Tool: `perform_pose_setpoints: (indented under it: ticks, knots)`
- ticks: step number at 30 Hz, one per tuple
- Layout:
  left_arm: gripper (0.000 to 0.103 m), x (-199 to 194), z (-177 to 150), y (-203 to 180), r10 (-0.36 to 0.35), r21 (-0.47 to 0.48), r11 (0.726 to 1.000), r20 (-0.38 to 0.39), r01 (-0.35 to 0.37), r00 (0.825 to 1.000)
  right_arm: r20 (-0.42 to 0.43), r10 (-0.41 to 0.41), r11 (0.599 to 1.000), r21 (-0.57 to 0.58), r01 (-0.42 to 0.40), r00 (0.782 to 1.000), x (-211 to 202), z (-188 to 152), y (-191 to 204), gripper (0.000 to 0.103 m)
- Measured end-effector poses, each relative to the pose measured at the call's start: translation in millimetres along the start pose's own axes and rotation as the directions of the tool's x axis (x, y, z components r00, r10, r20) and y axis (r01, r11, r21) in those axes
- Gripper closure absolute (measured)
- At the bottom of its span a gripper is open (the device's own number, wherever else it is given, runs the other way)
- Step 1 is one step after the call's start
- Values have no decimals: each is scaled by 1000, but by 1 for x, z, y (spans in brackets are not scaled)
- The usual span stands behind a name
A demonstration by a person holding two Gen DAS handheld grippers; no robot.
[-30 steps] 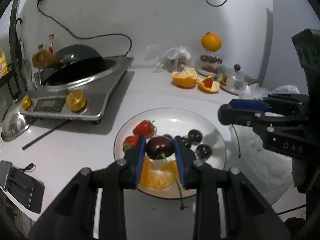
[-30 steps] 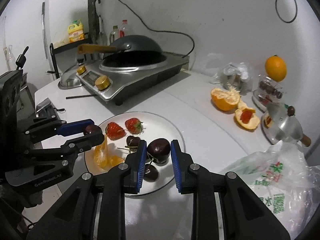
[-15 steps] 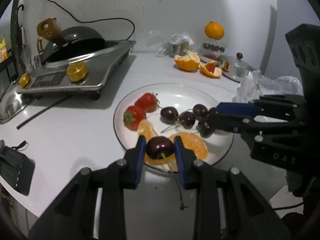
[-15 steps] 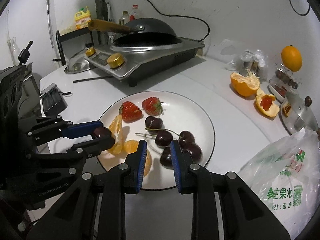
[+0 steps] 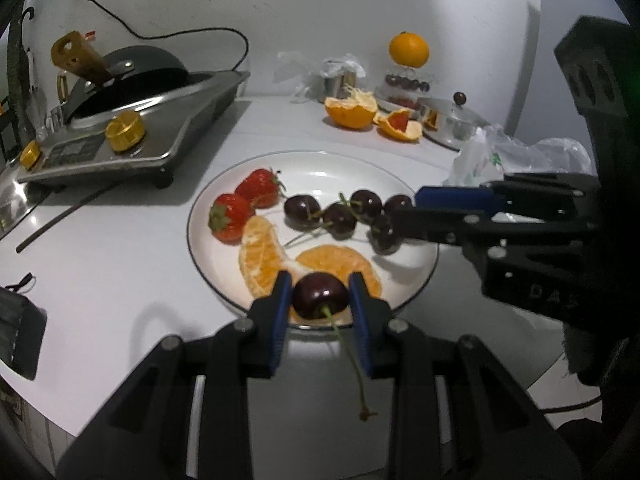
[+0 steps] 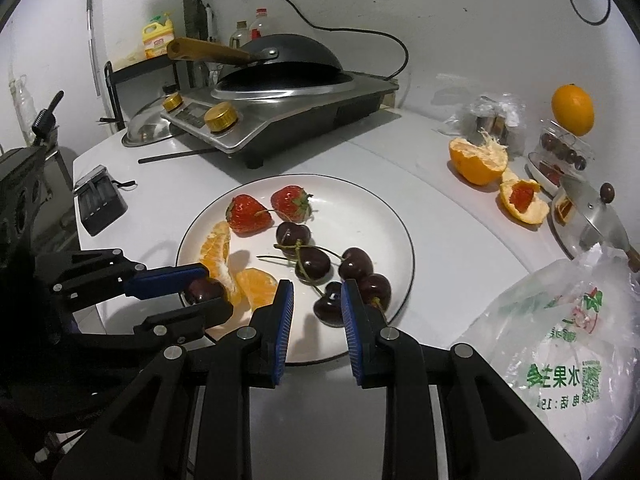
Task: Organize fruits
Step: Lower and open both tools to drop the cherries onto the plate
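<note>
A white plate holds two strawberries, orange segments and several dark cherries. My left gripper is shut on a dark cherry with a long stem, just above the plate's near rim over the orange segments; it also shows in the right wrist view. My right gripper is open and empty, low over the plate's near edge beside the cherries. It shows from the side in the left wrist view.
An induction cooker with a black wok stands at the back left. Orange peels, a whole orange, a pot lid and a plastic bag lie to the right. A black charger sits at the left edge.
My right gripper let go of its cherry onto the plate and opened. Both grippers came down closer to the plate; the left still holds its cherry.
</note>
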State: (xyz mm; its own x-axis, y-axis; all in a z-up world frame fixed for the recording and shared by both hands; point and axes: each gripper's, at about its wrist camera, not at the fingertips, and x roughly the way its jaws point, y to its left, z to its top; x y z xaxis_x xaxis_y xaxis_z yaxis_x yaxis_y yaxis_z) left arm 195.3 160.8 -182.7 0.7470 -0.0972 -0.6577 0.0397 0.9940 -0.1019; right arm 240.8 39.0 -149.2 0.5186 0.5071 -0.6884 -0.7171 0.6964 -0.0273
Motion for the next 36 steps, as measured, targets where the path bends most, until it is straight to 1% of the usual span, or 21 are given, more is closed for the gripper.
perform_pose_setpoints:
  ticks: [4, 5, 6, 7, 8, 17, 26, 29, 32, 36]
  knots:
    - [71, 2, 2, -2, 22, -12, 1000, -11, -22, 1000, 4, -2, 1000, 6, 2, 1000, -4, -2, -3, 77]
    - [66, 1, 3, -2, 24, -15, 1000, -9, -24, 1000, 5, -3, 1000, 8, 3, 1000, -5, -3, -4, 77]
    - [63, 0, 3, -1, 25, -20, 999, -3, -25, 1000, 6, -2, 1000, 9, 2, 1000, -6, -3, -5, 77]
    - [54, -2, 4, -1, 27, -25, 999, 5, -27, 1000, 8, -2, 1000, 11, 2, 1000, -7, -4, -5, 77]
    - [49, -4, 4, -1, 27, -31, 999, 12, -27, 1000, 9, -2, 1000, 12, 2, 1000, -8, -4, -6, 77]
    - [49, -18, 6, -8, 46, -27, 999, 36, -45, 998, 34, -8, 1000, 21, 7, 999, -22, -7, -6, 77]
    - [49, -42, 11, -15, 69, -33, 997, 85, -66, 994, 65, -19, 1000, 26, 18, 998, -45, -11, -4, 76]
    - [49, -48, 11, -20, 73, -34, 997, 97, -70, 993, 78, -26, 999, 30, 24, 997, -53, -12, -5, 74]
    - [49, -56, 11, -24, 77, -36, 997, 110, -74, 991, 90, -32, 999, 35, 29, 995, -63, -14, -4, 67]
    - [49, -69, 10, -31, 85, -29, 996, 132, -82, 988, 112, -46, 998, 40, 42, 993, -78, -18, -3, 66]
